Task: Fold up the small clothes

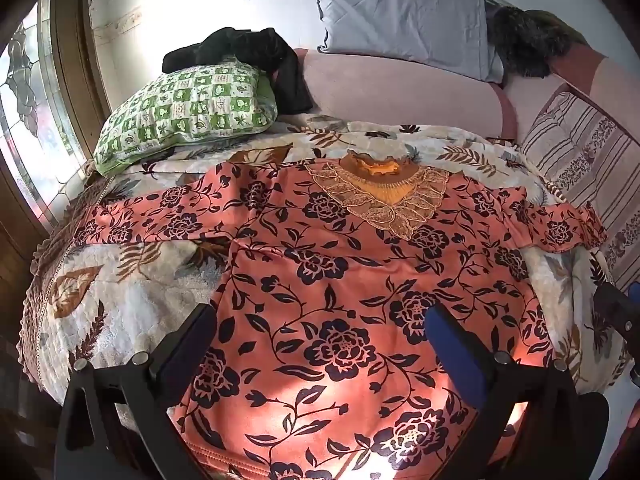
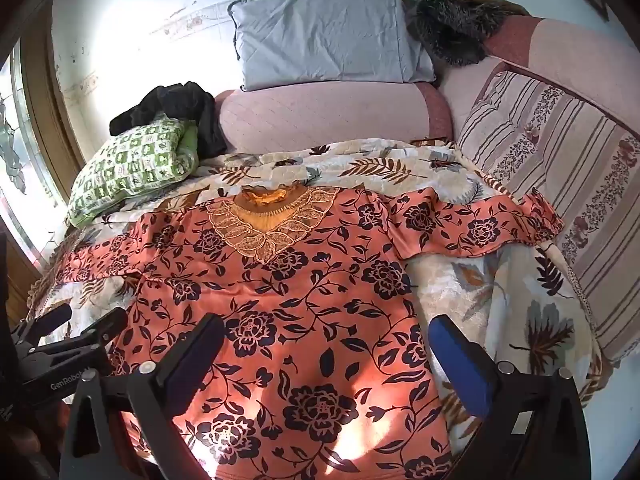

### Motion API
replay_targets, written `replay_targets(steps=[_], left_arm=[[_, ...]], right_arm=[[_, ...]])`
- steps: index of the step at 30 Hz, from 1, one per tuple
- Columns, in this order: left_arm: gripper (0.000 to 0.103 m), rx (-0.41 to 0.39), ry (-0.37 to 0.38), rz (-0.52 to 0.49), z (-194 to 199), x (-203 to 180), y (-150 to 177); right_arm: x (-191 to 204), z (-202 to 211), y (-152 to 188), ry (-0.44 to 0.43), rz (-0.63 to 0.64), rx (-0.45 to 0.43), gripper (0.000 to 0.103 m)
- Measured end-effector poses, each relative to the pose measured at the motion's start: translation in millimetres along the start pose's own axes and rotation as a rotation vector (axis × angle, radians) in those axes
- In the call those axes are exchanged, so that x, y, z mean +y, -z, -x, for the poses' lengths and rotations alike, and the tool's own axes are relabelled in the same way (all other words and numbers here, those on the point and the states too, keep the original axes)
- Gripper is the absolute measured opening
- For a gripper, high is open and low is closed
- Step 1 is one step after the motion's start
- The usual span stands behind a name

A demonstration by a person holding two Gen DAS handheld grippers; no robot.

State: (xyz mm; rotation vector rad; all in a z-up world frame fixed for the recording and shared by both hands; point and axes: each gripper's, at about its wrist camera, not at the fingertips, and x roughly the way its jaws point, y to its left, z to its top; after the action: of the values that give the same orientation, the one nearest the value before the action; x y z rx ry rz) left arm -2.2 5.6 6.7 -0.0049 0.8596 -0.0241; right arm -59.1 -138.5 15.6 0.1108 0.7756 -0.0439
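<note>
An orange top with dark flower print (image 1: 320, 272) (image 2: 280, 300) lies flat on the bed, sleeves spread to both sides, its lace collar (image 1: 380, 192) (image 2: 264, 220) at the far end. My left gripper (image 1: 320, 332) hovers wide open above the top's lower left part, nothing between its fingers. My right gripper (image 2: 326, 344) hangs wide open above the lower right part, its blue finger (image 2: 460, 360) over the top's right edge. In the right wrist view the left gripper's black fingers (image 2: 72, 328) show at the left edge.
The top rests on a cream leaf-print quilt (image 1: 120, 300) (image 2: 520, 300). At the bed's far end sit a green checked pillow (image 1: 188, 112), a black garment (image 1: 248, 52), a pink bolster (image 1: 400, 92) and a grey pillow (image 1: 400, 20). A striped cushion (image 2: 560, 160) stands right, a window (image 1: 36, 120) left.
</note>
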Motion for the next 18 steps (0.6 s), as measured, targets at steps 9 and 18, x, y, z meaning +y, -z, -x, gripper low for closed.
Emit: replay_targets(steps=[9, 18], left_arm=[[0.103, -0.018, -0.016, -0.017, 2.8, -5.9, 2.9], [0.103, -0.021, -0.023, -0.023, 3.6, -6.7, 0.7]], right_arm=[[-1.0, 6.6, -2.4, -0.004, 0.003, -0.033, 0.103], [1.2, 7.2, -6.1, -0.013, 0.006, -0.03, 0.103]])
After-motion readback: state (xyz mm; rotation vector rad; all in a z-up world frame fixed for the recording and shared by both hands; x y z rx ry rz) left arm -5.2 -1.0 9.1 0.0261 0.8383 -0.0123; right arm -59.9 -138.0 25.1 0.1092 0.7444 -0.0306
